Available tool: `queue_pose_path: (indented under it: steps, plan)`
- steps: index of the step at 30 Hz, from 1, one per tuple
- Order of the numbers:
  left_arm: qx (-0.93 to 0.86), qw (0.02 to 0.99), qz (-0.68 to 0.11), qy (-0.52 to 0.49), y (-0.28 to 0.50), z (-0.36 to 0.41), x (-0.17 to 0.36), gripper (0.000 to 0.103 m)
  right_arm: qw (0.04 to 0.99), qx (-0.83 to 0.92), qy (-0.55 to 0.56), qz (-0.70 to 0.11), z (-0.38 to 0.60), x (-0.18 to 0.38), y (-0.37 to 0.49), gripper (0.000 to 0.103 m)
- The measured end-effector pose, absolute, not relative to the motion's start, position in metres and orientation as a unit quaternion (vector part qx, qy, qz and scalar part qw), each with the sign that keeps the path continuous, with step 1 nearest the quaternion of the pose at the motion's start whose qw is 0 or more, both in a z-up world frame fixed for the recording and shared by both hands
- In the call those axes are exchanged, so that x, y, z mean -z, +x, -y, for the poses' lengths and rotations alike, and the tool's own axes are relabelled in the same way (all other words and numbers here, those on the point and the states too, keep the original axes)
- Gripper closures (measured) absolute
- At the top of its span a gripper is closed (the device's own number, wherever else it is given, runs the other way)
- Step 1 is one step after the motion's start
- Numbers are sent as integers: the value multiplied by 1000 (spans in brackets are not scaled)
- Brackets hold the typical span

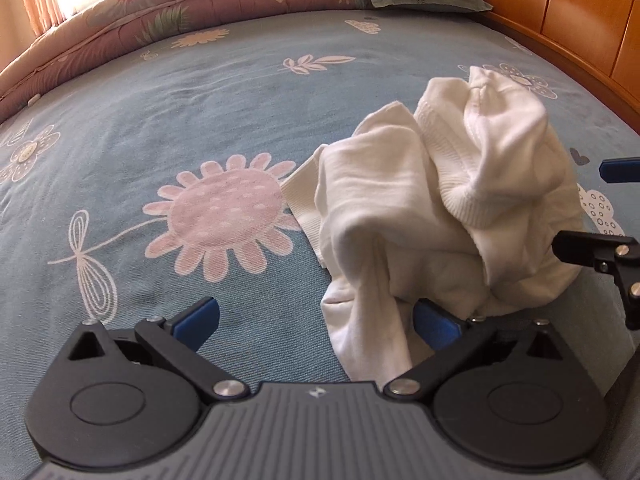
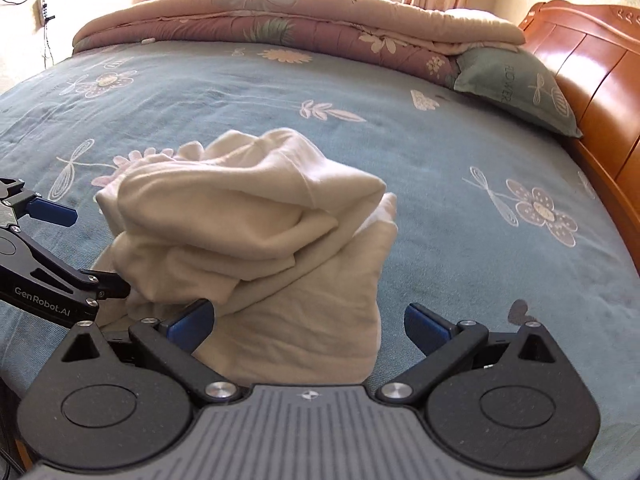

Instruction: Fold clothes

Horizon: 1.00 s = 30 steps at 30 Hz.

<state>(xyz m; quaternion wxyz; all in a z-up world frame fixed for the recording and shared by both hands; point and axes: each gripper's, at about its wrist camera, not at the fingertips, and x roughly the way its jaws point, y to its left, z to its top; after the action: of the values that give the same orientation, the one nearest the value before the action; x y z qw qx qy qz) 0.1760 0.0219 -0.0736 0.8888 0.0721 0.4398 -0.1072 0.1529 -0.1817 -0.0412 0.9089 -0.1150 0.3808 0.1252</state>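
Both hand-held grippers, left [image 1: 316,320] and right [image 2: 308,320], stood spread and pinched nothing as I watched. Between them the white garment [image 1: 440,200] sat bunched on the bed [image 1: 200,120], near the pink flower print [image 1: 226,216], presumably flanked for a grab.

A blue flowered bed [image 2: 420,168] carries a crumpled white garment [image 2: 256,232], folded quilt [image 2: 280,28] and pillow [image 2: 516,84].
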Motion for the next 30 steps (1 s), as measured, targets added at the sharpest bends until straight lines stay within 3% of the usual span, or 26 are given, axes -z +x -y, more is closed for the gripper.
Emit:
queue_pose_path:
  steps: [8,14,30]
  plan:
    - [91,899,-422,68,161,-56,56,1,914,-180,-130,-339,144,14,148,0]
    - [100,901,-417,65,160,-58,51,1,908,-173,-175,-340,115,23,159,0]
    - [193,893,-378,153,173,18,42,1,921,8,-113,-372,240,36,170,0]
